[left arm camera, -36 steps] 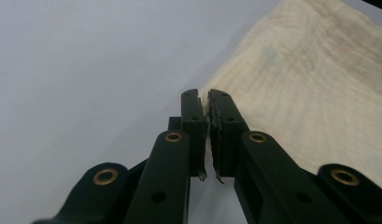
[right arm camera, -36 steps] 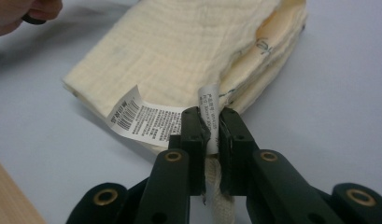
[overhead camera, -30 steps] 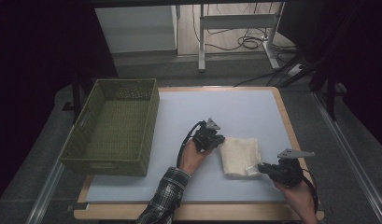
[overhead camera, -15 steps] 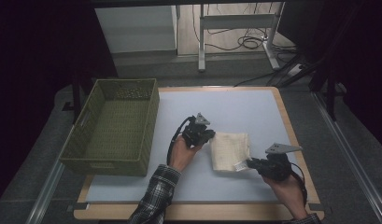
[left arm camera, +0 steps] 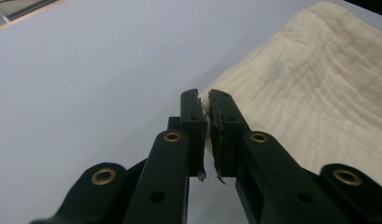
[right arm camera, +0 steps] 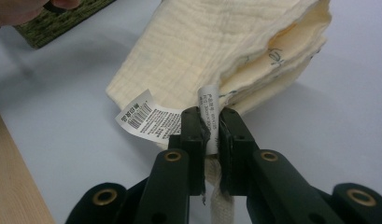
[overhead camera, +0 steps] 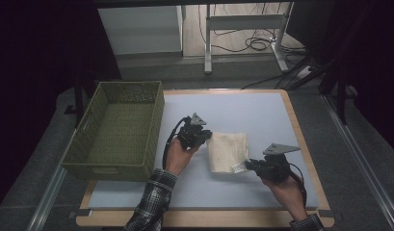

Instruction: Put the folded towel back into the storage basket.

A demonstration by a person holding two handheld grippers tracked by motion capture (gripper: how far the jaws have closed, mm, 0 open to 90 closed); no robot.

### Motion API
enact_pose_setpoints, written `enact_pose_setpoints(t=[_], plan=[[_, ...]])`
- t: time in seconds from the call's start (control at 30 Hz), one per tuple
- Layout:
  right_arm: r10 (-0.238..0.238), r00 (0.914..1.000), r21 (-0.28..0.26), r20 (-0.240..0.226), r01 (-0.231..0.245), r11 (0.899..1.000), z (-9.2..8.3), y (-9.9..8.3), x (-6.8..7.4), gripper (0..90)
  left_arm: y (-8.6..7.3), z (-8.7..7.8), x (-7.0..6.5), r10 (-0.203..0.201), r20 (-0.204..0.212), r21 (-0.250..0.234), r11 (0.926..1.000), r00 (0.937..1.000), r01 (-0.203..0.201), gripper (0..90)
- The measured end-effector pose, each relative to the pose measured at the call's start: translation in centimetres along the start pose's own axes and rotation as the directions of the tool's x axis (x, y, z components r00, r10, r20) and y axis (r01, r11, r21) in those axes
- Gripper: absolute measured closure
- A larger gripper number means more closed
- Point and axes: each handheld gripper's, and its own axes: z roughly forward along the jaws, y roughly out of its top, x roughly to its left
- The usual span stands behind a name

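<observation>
Both claws are clamping the same folded cream cloth (overhead camera: 227,152): the left gripper (overhead camera: 207,138) is pinching its upper left corner, and the right gripper (overhead camera: 244,166) is pinching its lower right corner, each with its jaws pressed together on fabric. From the high view, the cloth is lying near the middle of the pale blue table mat (overhead camera: 242,110), between the two hands and to the right of the green woven basket (overhead camera: 118,130), apart from it. Its long axis is running from the far edge of the table toward the person, leaning slightly, with the far end pointing away from the person.

Seen from the left gripper view, the left gripper (left arm camera: 206,100) is biting only a thin edge of the cloth (left arm camera: 310,93), whose crinkled weave is spreading off to the right. Seen from the right gripper view, the right gripper (right arm camera: 211,116) is squeezing a narrow white tag together with the corner of the cloth (right arm camera: 216,42); a second printed label (right arm camera: 146,116) is sticking out to the left, and several stacked layers of the fold are showing at the cloth's edge, a detail too small to make out from above. A corner of the basket (right arm camera: 62,21) is also peeking in at the top left of that view.

Counted: one cloth, one basket, two grippers, two labels.
</observation>
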Motion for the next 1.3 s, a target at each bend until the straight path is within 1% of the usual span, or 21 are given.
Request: enact_pose_setpoints(t=[0.03,0.17,0.2,0.33,0.37,0.67,0.8,1.0,1.17,1.23,1.27,1.3], plan=[[-0.002,1.0000,-0.002,-0.005,0.002,1.000,0.1,0.3,0.3,81.7,0.0,-0.3,0.2,-0.001,-0.004,-0.001,1.0000,1.0000,0.001,84.6],[-0.011,0.9999,-0.002,-0.008,0.011,1.000,0.4,0.6,0.5,81.7,0.1,-0.9,0.5,-0.001,-0.015,0.001,1.0000,0.9999,0.001,84.6],[-0.021,0.9997,-0.002,-0.009,0.021,1.000,0.5,0.9,0.7,81.7,0.1,-0.9,0.5,-0.001,-0.017,0.002,1.0000,0.9999,0.001,84.6],[-0.021,0.9997,-0.006,-0.013,0.021,1.000,0.8,1.3,1.0,81.7,0.1,-1.5,0.9,-0.004,-0.028,0.001,1.0000,0.9996,0.004,84.6],[-0.031,0.9995,-0.006,-0.012,0.031,1.000,0.9,1.5,1.0,81.7,0.1,-1.7,1.0,-0.003,-0.029,0.002,1.0000,0.9996,0.003,84.6],[-0.052,0.9982,-0.021,-0.029,0.051,0.998,1.6,3.3,1.8,81.7,0.9,-4.0,2.1,0.002,-0.070,0.002,1.0000,0.9976,-0.002,84.6],[-0.064,0.9973,-0.030,-0.036,0.063,0.998,2.0,4.3,2.3,81.7,1.5,-5.4,2.6,0.012,-0.092,0.005,0.9999,0.9957,-0.011,84.6],[-0.083,0.9957,-0.041,-0.041,0.081,0.996,2.4,6.2,2.8,81.7,1.9,-7.1,3.6,0.007,-0.123,0.012,0.9999,0.9924,-0.006,84.5],[-0.091,0.9945,-0.052,-0.053,0.088,0.995,3.0,7.5,3.3,81.6,1.9,-8.5,4.8,-0.006,-0.146,0.013,0.9999,0.9892,0.008,84.5],[-0.090,0.9937,-0.054,-0.066,0.087,0.995,3.5,8.1,3.7,81.7,1.8,-9.1,5.1,-0.009,-0.158,0.012,0.9999,0.9875,0.011,84.5],[-0.090,0.9937,-0.054,-0.066,0.087,0.995,3.5,8.1,3.7,81.7,1.8,-9.1,5.1,-0.009,-0.158,0.012,0.9999,0.9875,0.011,84.5],[-0.096,0.9928,-0.056,-0.071,0.092,0.994,3.9,8.5,4.0,81.6,1.7,-9.6,5.5,-0.013,-0.166,0.012,0.9998,0.9860,0.016,84.5]])
